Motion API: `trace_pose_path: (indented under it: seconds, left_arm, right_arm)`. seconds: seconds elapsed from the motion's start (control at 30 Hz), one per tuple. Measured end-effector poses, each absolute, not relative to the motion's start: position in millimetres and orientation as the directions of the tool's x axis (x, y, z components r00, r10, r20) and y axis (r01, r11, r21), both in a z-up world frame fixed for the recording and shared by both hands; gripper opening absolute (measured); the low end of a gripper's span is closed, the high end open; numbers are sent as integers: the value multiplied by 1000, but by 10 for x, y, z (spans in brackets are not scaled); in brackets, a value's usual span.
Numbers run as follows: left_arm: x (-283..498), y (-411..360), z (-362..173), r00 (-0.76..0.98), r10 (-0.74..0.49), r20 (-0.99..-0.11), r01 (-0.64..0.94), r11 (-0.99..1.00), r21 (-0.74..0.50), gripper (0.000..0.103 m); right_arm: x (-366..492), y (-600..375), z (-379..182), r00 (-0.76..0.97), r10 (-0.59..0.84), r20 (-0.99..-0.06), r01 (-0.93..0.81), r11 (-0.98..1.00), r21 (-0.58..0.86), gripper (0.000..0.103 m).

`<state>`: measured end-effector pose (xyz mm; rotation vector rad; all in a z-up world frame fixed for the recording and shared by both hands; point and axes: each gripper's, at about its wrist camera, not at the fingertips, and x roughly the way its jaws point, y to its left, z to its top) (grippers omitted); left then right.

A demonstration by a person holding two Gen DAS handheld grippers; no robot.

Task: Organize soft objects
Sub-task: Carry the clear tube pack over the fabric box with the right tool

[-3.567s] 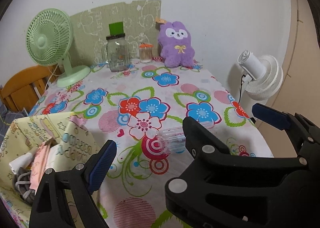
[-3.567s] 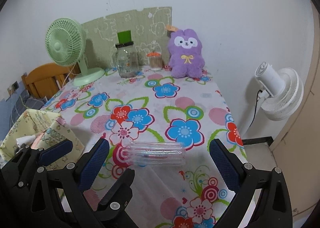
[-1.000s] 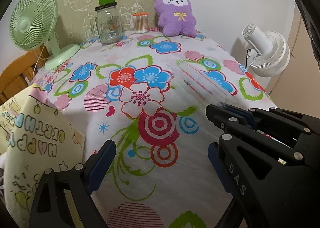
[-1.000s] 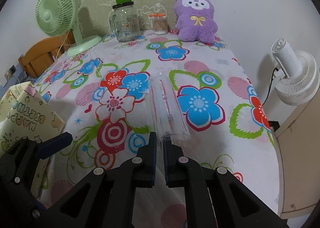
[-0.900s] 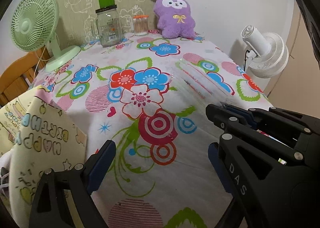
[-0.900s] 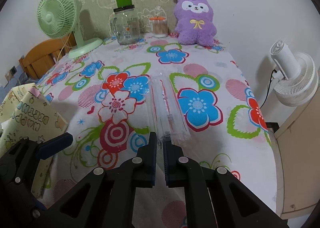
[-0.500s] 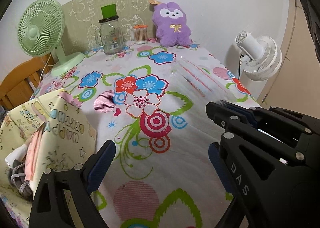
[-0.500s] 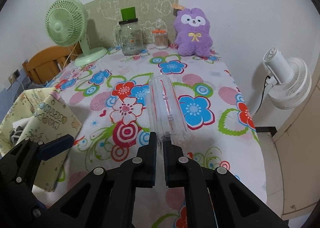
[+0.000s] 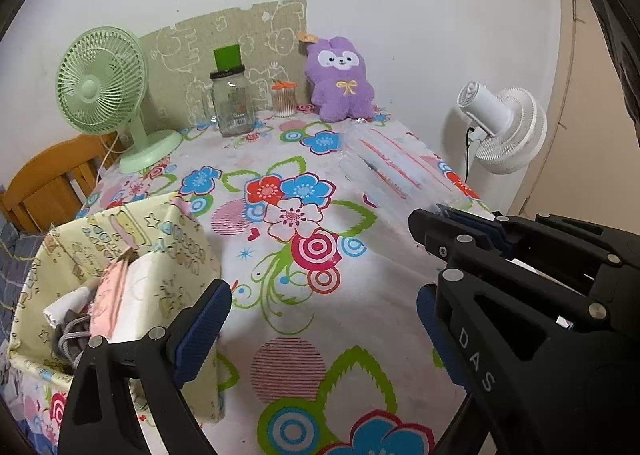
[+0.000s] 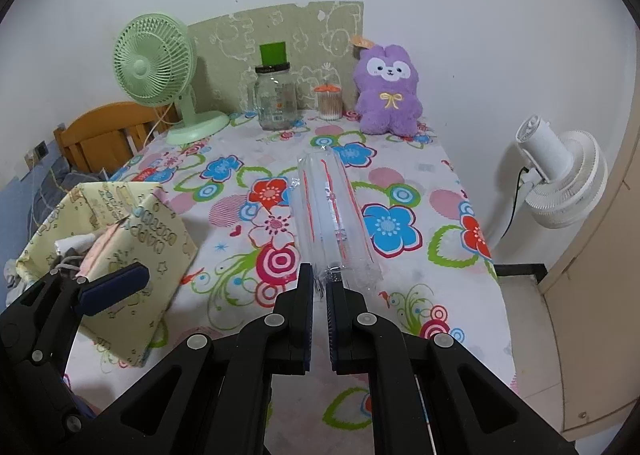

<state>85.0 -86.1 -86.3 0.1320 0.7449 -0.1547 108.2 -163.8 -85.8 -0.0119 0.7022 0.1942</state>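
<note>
The right gripper (image 10: 319,289) has its jaws clenched on the near end of a clear plastic packet (image 10: 330,215), a long see-through sleeve with red stripes and white tubes inside. The packet sticks out straight ahead of the jaws, away from the camera, and appears to be lifted clear of the tabletop (image 10: 420,175), which is covered by a cloth printed with bright flowers. In the left wrist view the same packet (image 9: 384,171) runs from the pinched tips of the right gripper (image 9: 430,215) toward the far right part of the cloth. The left gripper (image 9: 320,319) has its jaws released and spread wide with nothing between them, well apart from the packet and to its left. Just beside its left finger stands a yellow patterned bag (image 9: 132,255), open at the top, with pink and white cloth and grey cord showing inside; in the right wrist view this bag (image 10: 120,223) sits at the left edge of the tabletop. At the far end stand a green fan (image 10: 160,71), a glass jar (image 10: 276,99), a small jar of cotton swabs (image 10: 330,103) and a purple plush rabbit (image 10: 386,91). A white fan (image 10: 560,171) stands off the right side.
</note>
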Motion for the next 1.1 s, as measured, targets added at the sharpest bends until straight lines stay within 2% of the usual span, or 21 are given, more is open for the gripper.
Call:
trace_pose_path:
  seconds: [0.63, 1.1]
  left_arm:
    - [484, -500, -523, 787, -75, -612, 154, 985, 77, 95]
    - [416, -73, -483, 796, -24, -605, 96, 992, 87, 95]
  right_arm:
    - [656, -1305, -467, 788, 210, -579, -231, 972, 38, 8]
    - [589, -857, -381, 768, 291, -571, -342, 940, 19, 8]
